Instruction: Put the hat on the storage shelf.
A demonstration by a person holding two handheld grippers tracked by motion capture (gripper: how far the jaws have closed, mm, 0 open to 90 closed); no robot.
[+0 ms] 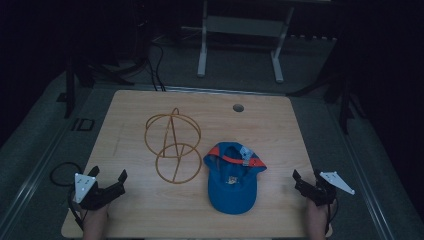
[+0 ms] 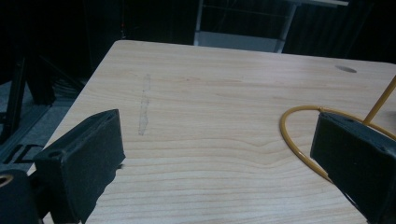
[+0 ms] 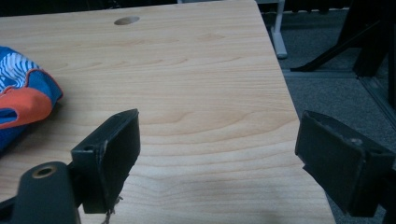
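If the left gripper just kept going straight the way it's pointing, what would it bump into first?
Probably nothing soon: the left gripper, jaws open, points over bare table. The yellow wire stand lies just right of that line, though depth is hard to judge.

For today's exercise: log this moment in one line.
left gripper: open, empty | right gripper: open, empty | cap: upside down | wire stand: beside cap

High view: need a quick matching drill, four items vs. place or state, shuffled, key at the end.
Items:
1. blue cap
2. wire frame
3. left claw
4. round hole

Place or state:
A. open, empty, near the table's front left corner
B. far side of the tabletop, right of centre
C. lies upside down, orange trim showing, right of the frame
D. yellow-orange rings, mid-table, left of the cap

Pairs: 1-C, 2-D, 3-A, 4-B
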